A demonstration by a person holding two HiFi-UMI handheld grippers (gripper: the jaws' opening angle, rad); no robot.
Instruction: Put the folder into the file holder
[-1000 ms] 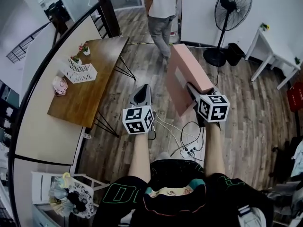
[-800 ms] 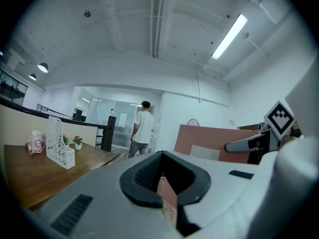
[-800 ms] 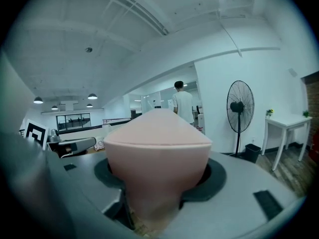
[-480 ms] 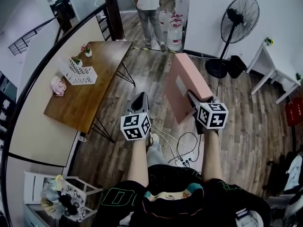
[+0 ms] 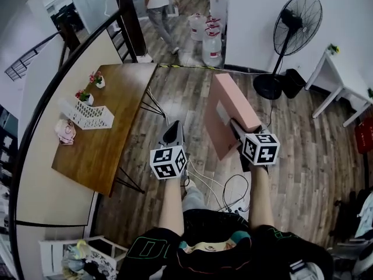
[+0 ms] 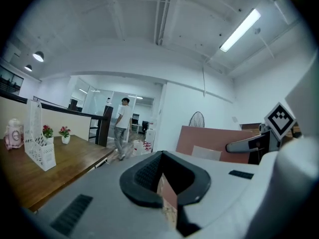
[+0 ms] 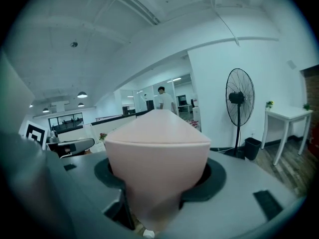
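A pink folder (image 5: 228,111) stands on edge in the air over the wood floor, with my right gripper (image 5: 235,123) shut on its near lower end. In the right gripper view the folder (image 7: 157,156) fills the space between the jaws. My left gripper (image 5: 173,125) hangs beside it to the left, shut with nothing held; its jaws (image 6: 162,179) meet at a thin slit. The white mesh file holder (image 5: 88,115) stands on the brown table (image 5: 116,142) far to the left, well apart from both grippers. It also shows in the left gripper view as the file holder (image 6: 39,144).
Two small flower pots (image 5: 96,79) and a pink object (image 5: 63,131) sit on the table. A standing fan (image 5: 291,22), water jugs (image 5: 211,38) and a white side table (image 5: 341,77) lie ahead. Cables and a power strip (image 5: 218,185) lie on the floor. A person (image 5: 156,10) walks at the back.
The view has shifted: the table and file holder now sit lower and farther left. The person at the back has walked away. Both grippers keep their pose, the folder still held.
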